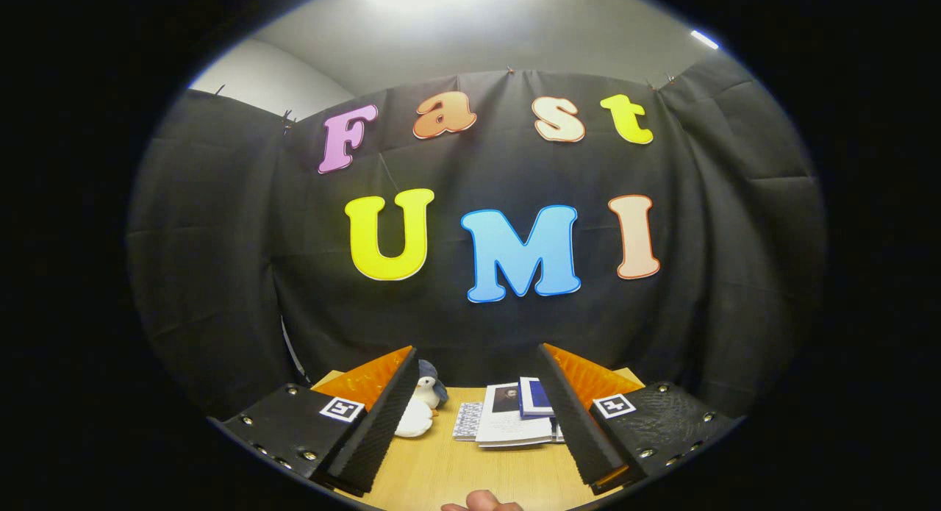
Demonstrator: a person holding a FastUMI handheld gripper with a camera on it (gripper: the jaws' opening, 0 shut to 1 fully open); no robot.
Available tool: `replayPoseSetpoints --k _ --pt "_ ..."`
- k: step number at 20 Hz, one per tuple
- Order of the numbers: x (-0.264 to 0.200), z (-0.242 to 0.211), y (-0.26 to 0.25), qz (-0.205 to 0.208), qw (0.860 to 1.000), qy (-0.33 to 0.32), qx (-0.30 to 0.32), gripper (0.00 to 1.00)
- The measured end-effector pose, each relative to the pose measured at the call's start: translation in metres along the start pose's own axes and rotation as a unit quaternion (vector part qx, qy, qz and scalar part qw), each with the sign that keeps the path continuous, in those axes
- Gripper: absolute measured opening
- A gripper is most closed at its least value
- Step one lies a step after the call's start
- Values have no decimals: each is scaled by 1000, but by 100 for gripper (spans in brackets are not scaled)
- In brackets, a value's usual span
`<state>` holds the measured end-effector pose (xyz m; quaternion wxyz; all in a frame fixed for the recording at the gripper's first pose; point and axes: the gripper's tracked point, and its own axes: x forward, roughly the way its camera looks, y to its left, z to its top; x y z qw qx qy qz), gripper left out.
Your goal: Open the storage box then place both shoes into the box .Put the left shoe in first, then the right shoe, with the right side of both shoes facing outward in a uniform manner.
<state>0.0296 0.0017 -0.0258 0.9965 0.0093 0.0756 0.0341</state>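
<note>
I can't make out the storage box or either shoe from here, so I can't judge which step I'm at. My fingers (478, 415) are spread wide, gripping nothing. Between and just beyond them, on the pale wooden worktop (441, 474), lie a small plush penguin (420, 408) and some booklets (507, 419).

The gripper camera rides low over the light wooden tabletop (441, 467), facing level toward the black cloth wall (220, 276) at twelve o'clock, its spread gripper (476, 364) fingers at five and seven.
</note>
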Motion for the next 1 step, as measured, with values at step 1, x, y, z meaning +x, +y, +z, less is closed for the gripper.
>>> replayPoseSetpoints --k 1 --pt "1 -2 -1 3 1000 0 0 98"
